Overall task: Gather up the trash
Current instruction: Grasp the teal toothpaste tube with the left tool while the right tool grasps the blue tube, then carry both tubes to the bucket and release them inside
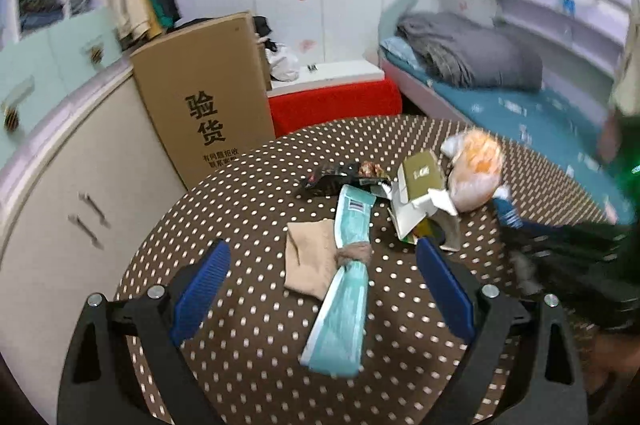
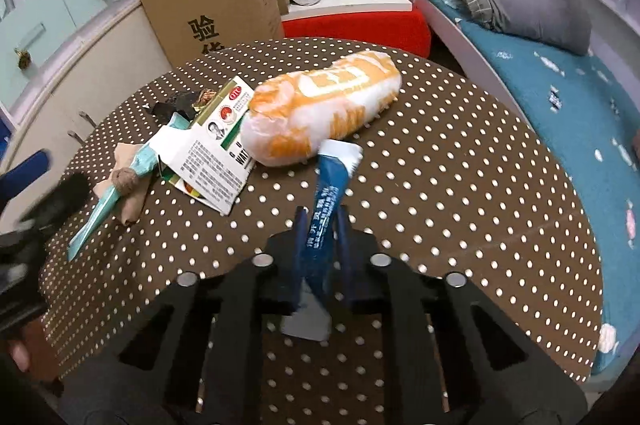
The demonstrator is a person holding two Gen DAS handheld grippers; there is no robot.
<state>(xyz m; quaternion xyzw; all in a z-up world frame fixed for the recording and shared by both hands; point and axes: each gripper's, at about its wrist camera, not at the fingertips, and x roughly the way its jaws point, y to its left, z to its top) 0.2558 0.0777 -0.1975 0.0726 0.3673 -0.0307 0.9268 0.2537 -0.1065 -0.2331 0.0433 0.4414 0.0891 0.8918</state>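
Two states: right hand-held gripper (image 2: 323,221) clamps a blue wrapper (image 2: 326,203); left hand-held gripper (image 1: 322,259) gapes wide, empty.

Right of the orange-and-white bag (image 1: 474,167), the right gripper (image 1: 568,257) is a dark motion-blurred smear in the left wrist view. The blue wrapper (image 2: 326,209) partly hides between its fingers; its small print is unreadable.

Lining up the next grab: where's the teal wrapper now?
In the left wrist view the teal wrapper lies on the table between the open left jaws, across a beige cloth, just short of the box.
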